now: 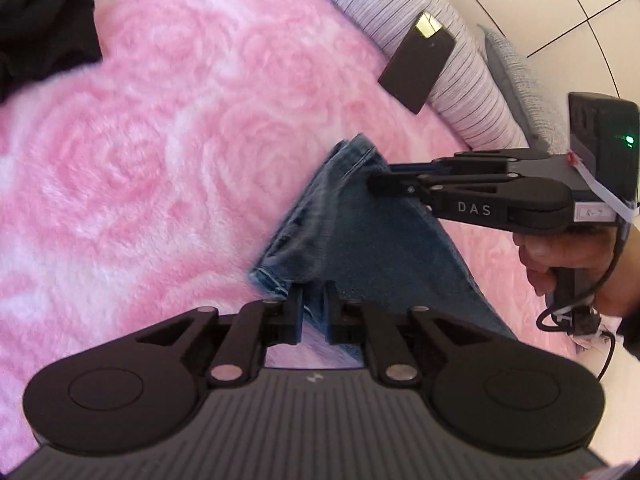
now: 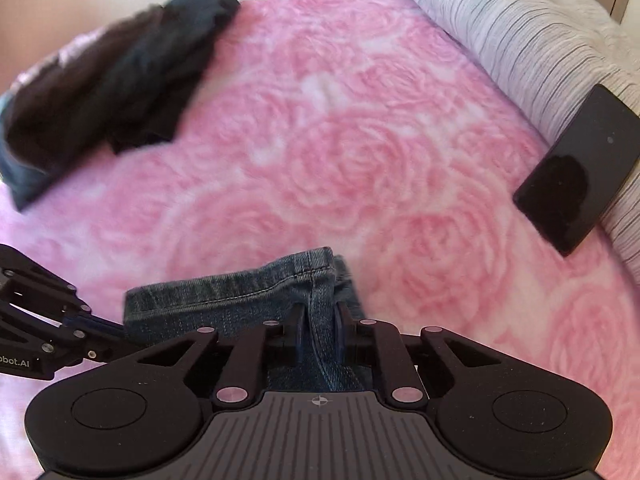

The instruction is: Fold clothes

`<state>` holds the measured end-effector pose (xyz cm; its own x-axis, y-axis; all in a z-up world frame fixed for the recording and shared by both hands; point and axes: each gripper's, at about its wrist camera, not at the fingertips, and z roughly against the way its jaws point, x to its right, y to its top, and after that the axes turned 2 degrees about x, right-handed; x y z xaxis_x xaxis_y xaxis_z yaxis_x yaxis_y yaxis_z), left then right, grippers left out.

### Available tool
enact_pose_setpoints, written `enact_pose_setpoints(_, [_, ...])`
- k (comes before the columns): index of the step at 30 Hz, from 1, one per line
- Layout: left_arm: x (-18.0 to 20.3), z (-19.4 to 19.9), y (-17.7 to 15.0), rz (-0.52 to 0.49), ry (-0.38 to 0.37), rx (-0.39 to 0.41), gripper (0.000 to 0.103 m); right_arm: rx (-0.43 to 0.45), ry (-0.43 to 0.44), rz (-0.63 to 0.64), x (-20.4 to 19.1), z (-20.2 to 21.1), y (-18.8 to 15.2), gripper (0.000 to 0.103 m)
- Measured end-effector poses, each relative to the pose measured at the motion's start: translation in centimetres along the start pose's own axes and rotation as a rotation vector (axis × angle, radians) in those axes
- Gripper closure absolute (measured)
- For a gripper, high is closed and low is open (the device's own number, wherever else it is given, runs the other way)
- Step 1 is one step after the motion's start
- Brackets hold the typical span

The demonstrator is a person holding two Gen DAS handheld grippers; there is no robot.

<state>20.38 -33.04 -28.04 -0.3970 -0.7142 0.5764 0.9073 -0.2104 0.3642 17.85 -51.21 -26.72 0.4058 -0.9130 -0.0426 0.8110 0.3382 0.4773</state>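
jeans [image 2: 240, 300] pinched, lower legs hidden, far clothes [image 2: 120, 92] blurred

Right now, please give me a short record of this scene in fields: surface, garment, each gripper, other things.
surface: pink blanket with rose pattern
garment: blue jeans, partly folded on the blanket
left gripper: shut on the jeans hem
right gripper: shut on the jeans at a seam
other clothes: dark pile at the far side
phone: black phone leaning on the striped pillow
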Motion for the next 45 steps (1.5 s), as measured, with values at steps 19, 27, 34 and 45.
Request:
enact_pose_setpoints(19, [9.6,-1.9,-0.4,-0.677,-0.071,-0.074,0.08,0.152,-0.234,-0.555,-2.8,10.4,-18.1,0.047])
enact_pose_setpoints(27, [14.0,-11.5,-0.2,-0.919,-0.027,-0.215,0.083,0.085,-0.424,-0.721,1.2,17.0,-29.0,0.047])
enact_pose_setpoints(34, [20.7,-10.2,-2.1,-1.253,-0.088,-0.221,0.077,0.015,-0.523,-0.598,5.1,23.6,-36.0,0.047])
enact_pose_setpoints(45, [25.5,-16.2,-5.0,-1.467,-0.209,-0.448,0.077,-0.171,-0.289,-0.059,10.8,22.3,-39.6,0.048])
